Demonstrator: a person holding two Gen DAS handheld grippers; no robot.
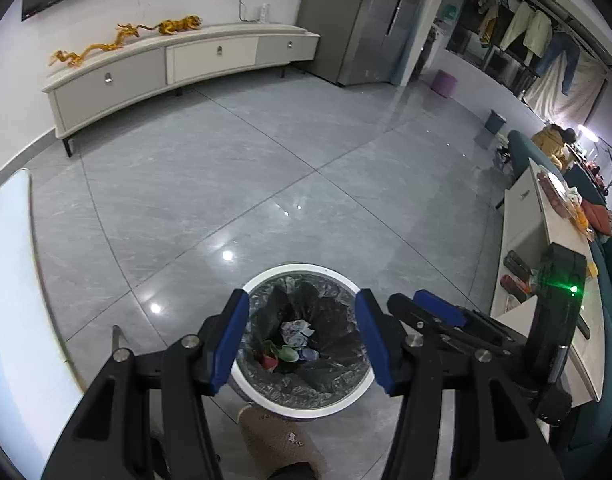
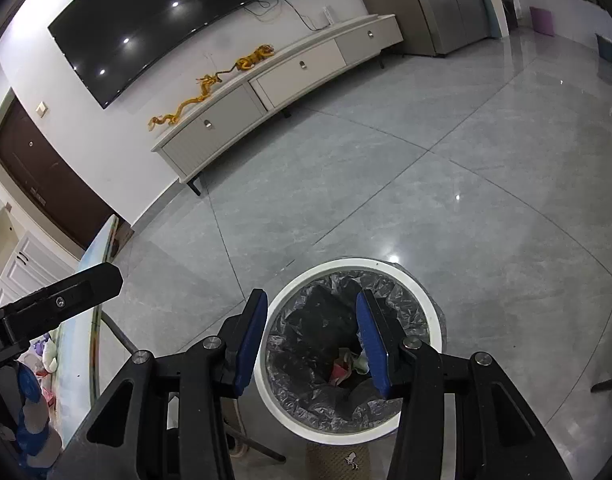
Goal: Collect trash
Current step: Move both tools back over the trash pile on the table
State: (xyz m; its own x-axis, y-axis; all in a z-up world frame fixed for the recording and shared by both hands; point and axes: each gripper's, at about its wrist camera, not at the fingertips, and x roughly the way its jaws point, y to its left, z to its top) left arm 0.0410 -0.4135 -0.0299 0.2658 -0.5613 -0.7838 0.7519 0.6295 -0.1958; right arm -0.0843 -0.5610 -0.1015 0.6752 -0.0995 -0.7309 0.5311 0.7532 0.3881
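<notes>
A round white trash bin (image 1: 306,270) lined with a black bag stands on the grey floor below both grippers; it also shows in the right wrist view (image 2: 430,312). Crumpled trash (image 1: 291,342) lies at its bottom, white, green, red and blue pieces; the right wrist view (image 2: 342,368) shows it too. My left gripper (image 1: 301,340) is open and empty above the bin mouth. My right gripper (image 2: 312,338) is open and empty above the bin. The right gripper's blue fingers (image 1: 440,308) show beside the left one.
A white table edge (image 1: 9,280) is on the left. A low table (image 1: 562,232) with clutter and a teal sofa (image 1: 522,148) stand on the right. A long TV cabinet (image 1: 177,64) lines the far wall. A slippered foot (image 1: 277,436) is under the bin's near side.
</notes>
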